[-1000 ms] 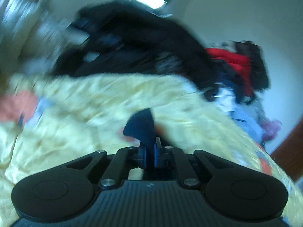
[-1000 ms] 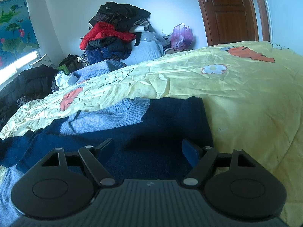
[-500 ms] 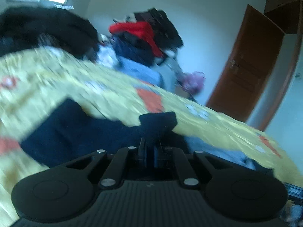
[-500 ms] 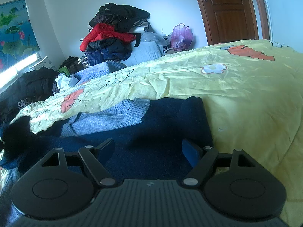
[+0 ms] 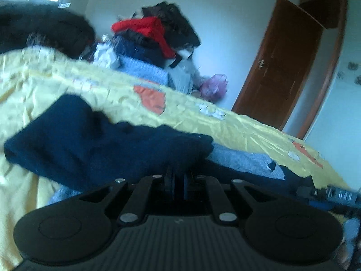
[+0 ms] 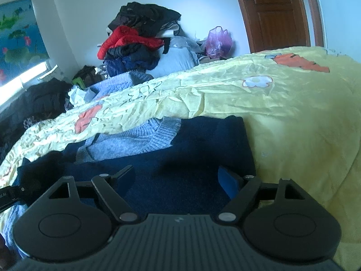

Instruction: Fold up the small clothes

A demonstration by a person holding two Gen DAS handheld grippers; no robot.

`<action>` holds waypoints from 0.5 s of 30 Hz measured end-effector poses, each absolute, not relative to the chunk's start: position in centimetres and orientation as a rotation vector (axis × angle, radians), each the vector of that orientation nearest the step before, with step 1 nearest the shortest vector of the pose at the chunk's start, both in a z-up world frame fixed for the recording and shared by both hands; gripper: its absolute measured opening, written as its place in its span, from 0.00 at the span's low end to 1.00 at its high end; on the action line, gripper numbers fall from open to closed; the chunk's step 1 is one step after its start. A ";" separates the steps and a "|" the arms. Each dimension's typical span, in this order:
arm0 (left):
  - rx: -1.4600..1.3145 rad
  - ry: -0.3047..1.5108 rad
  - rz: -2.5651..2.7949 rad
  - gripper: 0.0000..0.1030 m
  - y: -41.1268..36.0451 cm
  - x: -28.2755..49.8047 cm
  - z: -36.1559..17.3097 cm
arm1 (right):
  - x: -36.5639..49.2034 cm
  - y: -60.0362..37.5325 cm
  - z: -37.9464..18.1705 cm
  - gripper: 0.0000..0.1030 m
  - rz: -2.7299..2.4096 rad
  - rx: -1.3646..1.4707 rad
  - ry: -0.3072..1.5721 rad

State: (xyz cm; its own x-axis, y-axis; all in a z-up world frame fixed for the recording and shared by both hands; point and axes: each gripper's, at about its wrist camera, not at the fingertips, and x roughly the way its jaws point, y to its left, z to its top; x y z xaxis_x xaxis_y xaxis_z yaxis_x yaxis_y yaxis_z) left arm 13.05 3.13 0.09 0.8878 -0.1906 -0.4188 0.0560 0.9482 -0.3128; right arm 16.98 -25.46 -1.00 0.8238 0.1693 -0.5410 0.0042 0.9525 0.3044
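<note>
A small navy sweater (image 6: 180,169) with a light blue collar panel (image 6: 135,140) lies on a yellow bedspread (image 6: 293,113). My left gripper (image 5: 178,178) is shut on the sweater's navy sleeve (image 5: 79,140), which is drawn across over the body. The light blue panel shows in the left wrist view (image 5: 243,160) beyond it. My right gripper (image 6: 178,176) is open, low over the sweater's body, holding nothing. The left gripper's tip shows at the left edge of the right wrist view (image 6: 11,196).
A tall pile of clothes (image 6: 140,36) stands against the far wall beside a purple plastic bag (image 6: 217,41). Dark clothes (image 6: 42,99) lie at the left under the window. A brown door (image 6: 275,11) is at the back right.
My left gripper has carried the navy sleeve from the left across onto the sweater body, swinging its view toward the door. The right gripper has stayed still and open.
</note>
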 end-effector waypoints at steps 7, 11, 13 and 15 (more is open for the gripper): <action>-0.262 0.438 -0.149 0.07 2.6 12.6 0.6 | 18.6 -19.1 2.9 0.79 0.464 0.581 0.759; -0.259 0.433 -0.148 0.07 2.6 12.5 0.6 | 23.4 -15.7 1.8 0.75 0.517 0.683 0.928; -0.254 0.435 -0.152 0.07 2.5 12.6 0.6 | 25.2 -14.3 1.6 0.75 0.523 0.704 0.978; -0.252 0.431 -0.158 0.07 2.5 12.5 0.6 | 26.4 -12.8 1.6 0.75 0.555 0.723 1.015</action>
